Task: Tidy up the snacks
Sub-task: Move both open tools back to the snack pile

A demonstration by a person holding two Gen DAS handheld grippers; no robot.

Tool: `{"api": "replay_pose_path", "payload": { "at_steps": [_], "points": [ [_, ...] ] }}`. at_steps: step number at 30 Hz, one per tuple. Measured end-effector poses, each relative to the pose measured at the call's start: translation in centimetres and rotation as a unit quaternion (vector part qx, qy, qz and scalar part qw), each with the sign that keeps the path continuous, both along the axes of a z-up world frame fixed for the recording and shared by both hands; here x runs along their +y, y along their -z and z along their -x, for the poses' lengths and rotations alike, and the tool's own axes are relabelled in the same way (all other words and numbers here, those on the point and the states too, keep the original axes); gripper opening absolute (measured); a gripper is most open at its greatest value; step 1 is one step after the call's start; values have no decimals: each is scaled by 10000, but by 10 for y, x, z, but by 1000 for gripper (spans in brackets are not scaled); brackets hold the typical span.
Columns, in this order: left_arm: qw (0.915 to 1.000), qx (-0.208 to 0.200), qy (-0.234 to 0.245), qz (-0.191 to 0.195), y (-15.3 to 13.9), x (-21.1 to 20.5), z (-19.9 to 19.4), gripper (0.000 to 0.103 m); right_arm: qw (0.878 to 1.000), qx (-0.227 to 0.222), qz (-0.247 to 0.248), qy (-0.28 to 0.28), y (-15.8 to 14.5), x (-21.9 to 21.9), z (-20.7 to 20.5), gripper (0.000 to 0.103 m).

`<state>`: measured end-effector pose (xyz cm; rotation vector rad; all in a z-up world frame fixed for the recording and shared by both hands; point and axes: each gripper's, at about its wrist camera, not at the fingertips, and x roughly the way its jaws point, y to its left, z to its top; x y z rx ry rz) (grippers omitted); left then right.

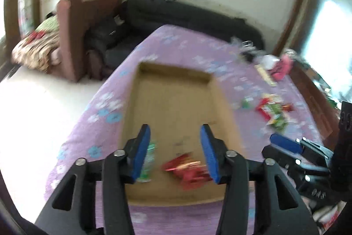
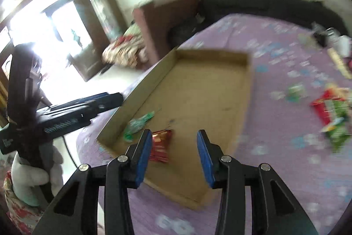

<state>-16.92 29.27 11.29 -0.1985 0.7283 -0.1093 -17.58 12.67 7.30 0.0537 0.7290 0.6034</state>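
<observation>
A shallow brown cardboard tray (image 1: 176,102) lies on a bed with a purple flowered sheet (image 1: 92,124). A green foil snack packet (image 1: 148,160) and a red foil snack packet (image 1: 187,171) lie at the tray's near end. The left hand-held gripper (image 1: 176,151) and the right hand-held gripper (image 2: 175,155) hover over them, both spread wide and holding nothing. More red and green snack packets (image 2: 332,116) lie scattered on the sheet to the tray's right.

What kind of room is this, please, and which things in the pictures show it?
Probably a bedroom in a home. The cardboard tray sits on a bed with a purple flowered sheet, a dark sofa stands by the wall, and a wooden-framed window lets in daylight.
</observation>
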Motion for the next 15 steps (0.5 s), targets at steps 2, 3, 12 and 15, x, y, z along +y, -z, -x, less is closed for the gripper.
{"api": "replay_pose_path", "payload": {
  "at_steps": [2, 3, 12, 15],
  "points": [
    [9990, -205, 365, 174, -16, -24, 4, 66, 9985, -388, 25, 385, -10, -36, 7, 77],
    [9982, -230, 483, 277, -20, -31, 4, 68, 9976, -469, 1, 510, -12, -54, 8, 86],
    [9866, 237, 1194, 1085, -23, -110, -65, 71, 9802, 489, -494, 1852, 16, -220, -56, 69],
    [9844, 577, 1262, 1078, -10, -135, -109, 71, 9762, 702, -769, 1901, 32, -237, -71, 68]
  ]
}}
